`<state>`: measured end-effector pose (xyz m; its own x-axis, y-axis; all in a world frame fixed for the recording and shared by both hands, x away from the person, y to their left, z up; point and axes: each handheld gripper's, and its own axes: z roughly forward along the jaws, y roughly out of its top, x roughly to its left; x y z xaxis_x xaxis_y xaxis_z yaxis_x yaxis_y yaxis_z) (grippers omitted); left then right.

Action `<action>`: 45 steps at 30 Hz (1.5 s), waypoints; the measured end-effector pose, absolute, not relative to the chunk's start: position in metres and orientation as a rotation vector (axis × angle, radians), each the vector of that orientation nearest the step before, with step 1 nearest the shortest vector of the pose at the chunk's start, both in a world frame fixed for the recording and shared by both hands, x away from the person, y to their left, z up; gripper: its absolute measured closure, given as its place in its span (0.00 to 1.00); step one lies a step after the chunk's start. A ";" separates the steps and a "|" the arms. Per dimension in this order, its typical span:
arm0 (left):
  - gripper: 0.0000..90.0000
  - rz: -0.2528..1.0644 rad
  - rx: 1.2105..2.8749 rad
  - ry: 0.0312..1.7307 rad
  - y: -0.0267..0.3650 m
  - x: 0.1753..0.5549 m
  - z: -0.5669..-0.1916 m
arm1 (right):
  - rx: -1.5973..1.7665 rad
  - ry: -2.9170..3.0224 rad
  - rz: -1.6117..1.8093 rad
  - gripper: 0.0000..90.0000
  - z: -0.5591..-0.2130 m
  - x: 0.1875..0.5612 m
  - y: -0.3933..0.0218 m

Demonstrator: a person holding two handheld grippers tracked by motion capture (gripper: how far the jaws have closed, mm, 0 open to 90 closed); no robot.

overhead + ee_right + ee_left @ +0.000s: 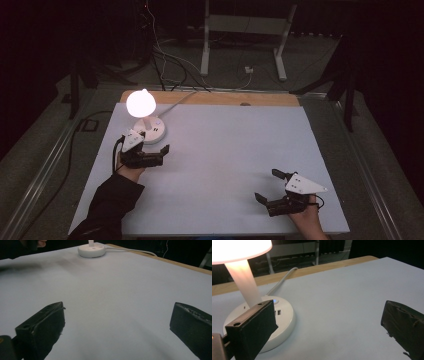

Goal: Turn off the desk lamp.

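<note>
White lamp [145, 116]: lit, upper left of desk [230, 165]
Left claw [159, 150]: released, beside lamp base, likely near its button
Right claw [267, 186]: released, idle lower right

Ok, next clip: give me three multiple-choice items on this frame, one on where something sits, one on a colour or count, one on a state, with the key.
1. Where does the lamp stand on the table?
A. far left corner
B. near right corner
C. dead centre

2. What colour is the lamp's round base?
A. black
B. red
C. white

3. How do the jaws of the left hand-held gripper stand?
A. shut on the lamp's stem
B. open, holding nothing
C. shut on the cable

Key: 1 A, as the high view puts it at the table's far left, just beyond the left hand-held gripper. 2 C, as the left gripper view shows a white disc with a small blue light. 3 B, as its own view shows the two jaws wide apart with bare table between them.
</note>
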<state>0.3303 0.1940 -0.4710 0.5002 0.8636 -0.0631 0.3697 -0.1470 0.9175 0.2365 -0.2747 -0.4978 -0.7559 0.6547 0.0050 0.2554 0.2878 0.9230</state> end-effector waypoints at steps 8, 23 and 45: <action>0.01 0.668 1.733 1.135 0.193 0.344 -0.472 | 0.821 2.184 1.469 0.00 -0.497 0.237 -0.276; 0.19 0.713 1.728 1.272 0.203 0.365 -0.477 | 0.819 2.192 1.467 0.00 -0.498 0.236 -0.275; 0.87 0.746 1.763 1.304 0.210 0.380 -0.492 | 0.816 2.196 1.464 0.00 -0.498 0.236 -0.274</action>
